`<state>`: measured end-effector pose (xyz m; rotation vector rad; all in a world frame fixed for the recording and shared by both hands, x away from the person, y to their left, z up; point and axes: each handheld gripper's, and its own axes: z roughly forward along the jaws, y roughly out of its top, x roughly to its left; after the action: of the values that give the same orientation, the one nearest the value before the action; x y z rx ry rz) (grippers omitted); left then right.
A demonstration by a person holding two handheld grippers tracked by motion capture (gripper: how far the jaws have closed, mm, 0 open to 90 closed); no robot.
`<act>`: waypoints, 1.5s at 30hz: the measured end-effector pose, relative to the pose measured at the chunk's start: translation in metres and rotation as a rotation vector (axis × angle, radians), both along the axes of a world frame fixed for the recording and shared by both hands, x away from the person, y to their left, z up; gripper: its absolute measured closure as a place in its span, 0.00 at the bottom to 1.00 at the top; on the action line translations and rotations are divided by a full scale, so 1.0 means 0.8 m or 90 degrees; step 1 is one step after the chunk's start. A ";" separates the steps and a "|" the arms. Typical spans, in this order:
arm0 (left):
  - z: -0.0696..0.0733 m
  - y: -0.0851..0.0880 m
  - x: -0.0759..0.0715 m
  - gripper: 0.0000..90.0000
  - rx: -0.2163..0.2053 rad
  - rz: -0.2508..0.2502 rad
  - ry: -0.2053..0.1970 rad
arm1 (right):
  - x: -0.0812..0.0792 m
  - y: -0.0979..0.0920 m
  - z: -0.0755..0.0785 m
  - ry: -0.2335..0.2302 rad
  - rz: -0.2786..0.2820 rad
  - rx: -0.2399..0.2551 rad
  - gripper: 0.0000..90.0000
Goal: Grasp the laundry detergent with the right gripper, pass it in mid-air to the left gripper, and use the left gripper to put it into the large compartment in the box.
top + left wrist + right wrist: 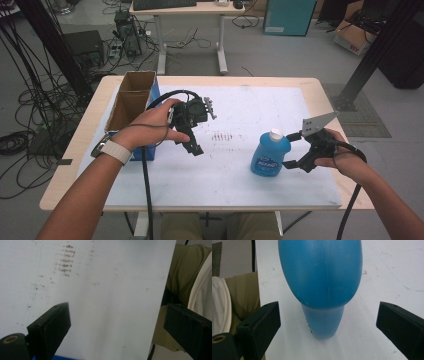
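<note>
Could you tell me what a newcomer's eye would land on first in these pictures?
Probably the bright blue plastic bottle with a white cap, standing upright on the white table mat right of centre, with the open right gripper beside it, jaws either side. Next, the open brown cardboard box with a blue side at the mat's left edge, just behind the left gripper, which is open and holds nothing.

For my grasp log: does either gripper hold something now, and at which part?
Nothing is held. Both grippers are open; the right gripper has its fingers apart beside the blue bottle.
</note>
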<state>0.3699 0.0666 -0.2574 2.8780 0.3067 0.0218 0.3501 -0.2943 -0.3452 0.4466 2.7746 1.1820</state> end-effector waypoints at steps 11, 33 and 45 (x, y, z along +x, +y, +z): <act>0.000 0.000 0.001 0.09 0.002 0.000 0.001 | 0.000 0.000 0.000 -0.001 0.000 0.001 0.06; -0.001 0.002 0.002 0.09 -0.002 0.003 -0.001 | 0.000 0.000 0.000 -0.001 0.001 0.001 0.07; -0.001 0.004 0.002 0.09 0.001 0.003 0.002 | 0.000 0.001 -0.001 0.001 0.002 0.000 0.07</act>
<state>0.3718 0.0701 -0.2585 2.8786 0.3150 0.0182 0.3504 -0.2933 -0.3463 0.4429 2.7781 1.1827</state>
